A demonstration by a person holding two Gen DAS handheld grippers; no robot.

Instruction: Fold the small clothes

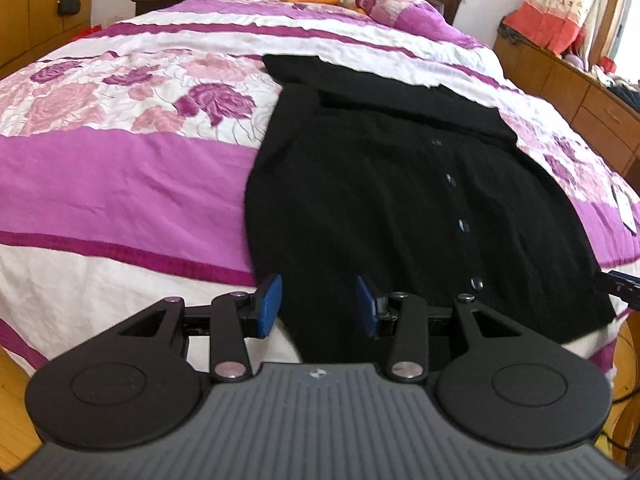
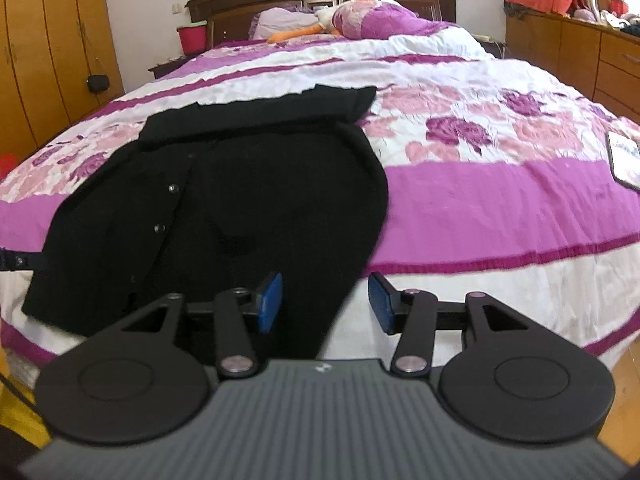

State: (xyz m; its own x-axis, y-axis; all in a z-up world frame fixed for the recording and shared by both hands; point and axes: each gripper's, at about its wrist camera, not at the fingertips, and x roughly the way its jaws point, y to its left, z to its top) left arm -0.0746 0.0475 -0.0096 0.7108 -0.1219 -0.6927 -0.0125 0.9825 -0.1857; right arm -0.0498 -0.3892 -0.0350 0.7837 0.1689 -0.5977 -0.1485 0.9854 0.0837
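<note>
The left gripper (image 1: pixel 318 304) hangs with jaws wide apart, holding nothing, over the near left hem of the black cardigan (image 1: pixel 380 200). The cardigan lies buttoned and flat on the bedspread (image 1: pixel 120 184), its sleeves apparently folded across at twelve o'clock. The right gripper (image 2: pixel 324 302), equally spread and empty, straddles the hem's right corner. Judging by this, the bottom-up fold comes next: both must pinch the hem and carry it toward twelve o'clock.

1 black cardigan (image 1: pixel 380 184), 1 bed (image 1: pixel 120 184), 2 tongs (image 1: pixel 319 306) (image 2: pixel 325 303), 1 red bucket (image 2: pixel 193 38)

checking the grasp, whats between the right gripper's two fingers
In the right wrist view, the black cardigan's near hem corner lies between the open right gripper's pads, over white bedspread.
</note>
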